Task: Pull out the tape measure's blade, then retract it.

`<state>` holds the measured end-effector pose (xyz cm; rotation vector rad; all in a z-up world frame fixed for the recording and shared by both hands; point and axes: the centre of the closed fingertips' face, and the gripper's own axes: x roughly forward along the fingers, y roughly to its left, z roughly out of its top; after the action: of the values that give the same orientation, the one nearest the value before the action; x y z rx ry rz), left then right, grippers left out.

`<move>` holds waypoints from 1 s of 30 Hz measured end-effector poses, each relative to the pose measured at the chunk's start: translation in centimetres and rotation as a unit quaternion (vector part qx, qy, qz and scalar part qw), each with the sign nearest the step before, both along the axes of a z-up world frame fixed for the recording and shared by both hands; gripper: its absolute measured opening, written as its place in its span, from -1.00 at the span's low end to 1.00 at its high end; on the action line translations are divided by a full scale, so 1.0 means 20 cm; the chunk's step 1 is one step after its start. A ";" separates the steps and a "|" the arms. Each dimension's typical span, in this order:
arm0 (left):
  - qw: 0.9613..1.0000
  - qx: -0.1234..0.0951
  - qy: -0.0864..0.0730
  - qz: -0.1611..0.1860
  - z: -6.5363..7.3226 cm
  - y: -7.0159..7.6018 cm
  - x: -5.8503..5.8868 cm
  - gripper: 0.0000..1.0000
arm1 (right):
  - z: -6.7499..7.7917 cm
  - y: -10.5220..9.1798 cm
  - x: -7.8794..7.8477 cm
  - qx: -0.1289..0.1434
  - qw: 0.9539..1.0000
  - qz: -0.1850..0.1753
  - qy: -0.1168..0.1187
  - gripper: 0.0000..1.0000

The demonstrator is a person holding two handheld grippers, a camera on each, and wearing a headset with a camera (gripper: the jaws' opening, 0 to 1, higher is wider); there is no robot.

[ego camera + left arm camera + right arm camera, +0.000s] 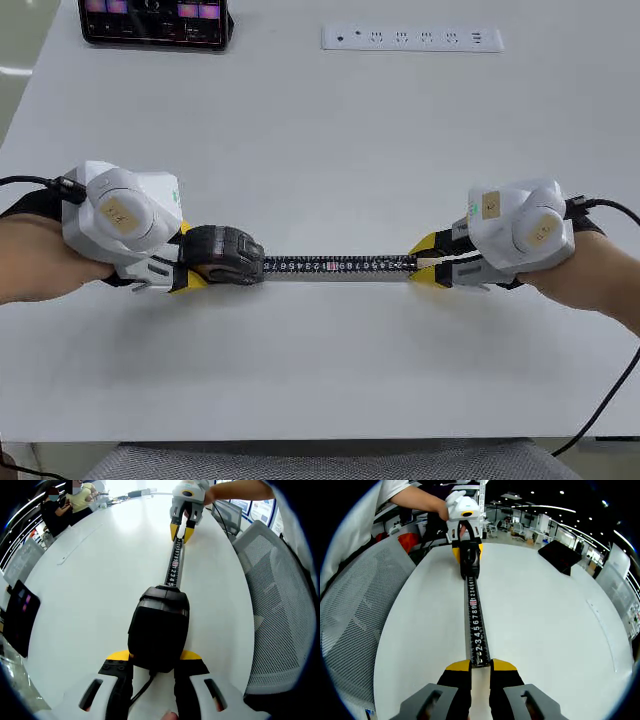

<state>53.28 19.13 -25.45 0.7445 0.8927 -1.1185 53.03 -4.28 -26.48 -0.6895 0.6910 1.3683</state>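
Note:
A black tape measure (222, 254) lies on the white table (330, 140), and my left gripper (186, 272) is shut on its case (159, 627). Its black numbered blade (335, 265) runs out to the right across the table. My right gripper (428, 264) is shut on the blade's end (479, 661). In the left gripper view the blade (173, 570) stretches away to the right gripper (182, 532). In the right gripper view the blade (476, 625) leads to the case (469, 559), held by the left gripper (466, 547).
A dark tablet (155, 22) lies at the far left of the table and a white power strip (412, 38) at the far right. A grey mesh chair (330, 460) sits at the near edge. Cables (610, 395) trail from both grippers. People sit beyond the table (70, 502).

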 end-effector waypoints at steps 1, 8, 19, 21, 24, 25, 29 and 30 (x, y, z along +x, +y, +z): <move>1.000 0.000 0.000 0.000 0.00 0.00 0.00 -0.48 | 0.00 -0.01 0.00 -0.001 1.000 0.000 0.000 -0.82; 1.000 0.001 0.000 0.000 0.00 0.00 0.00 -0.48 | 0.00 -0.03 0.00 -0.005 1.000 -0.002 -0.001 -0.82; 1.000 0.001 -0.001 0.001 0.00 0.00 0.00 -0.48 | -0.01 -0.08 0.00 -0.013 1.000 -0.004 0.000 -0.82; 1.000 0.001 -0.001 0.001 0.00 0.00 0.00 -0.48 | -0.01 -0.09 0.00 -0.014 1.000 -0.004 -0.001 -0.82; 1.000 0.001 -0.001 0.001 0.00 0.00 0.00 -0.48 | -0.01 -0.09 0.00 -0.015 1.000 -0.006 0.000 -0.82; 1.000 0.001 0.000 0.001 0.00 0.00 0.00 -0.48 | -0.01 -0.09 0.00 -0.015 1.000 -0.006 0.000 -0.82; 1.000 0.001 0.000 0.001 0.00 0.00 0.00 -0.48 | -0.01 -0.11 0.00 -0.019 1.000 -0.008 0.000 -0.82; 1.000 0.001 0.000 0.000 0.00 0.00 0.00 -0.48 | -0.01 -0.12 0.00 -0.019 1.000 -0.009 0.001 -0.83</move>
<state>53.29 19.04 -25.50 0.7458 0.8939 -1.1172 53.01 -6.62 -26.67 -0.7112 0.7252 1.3421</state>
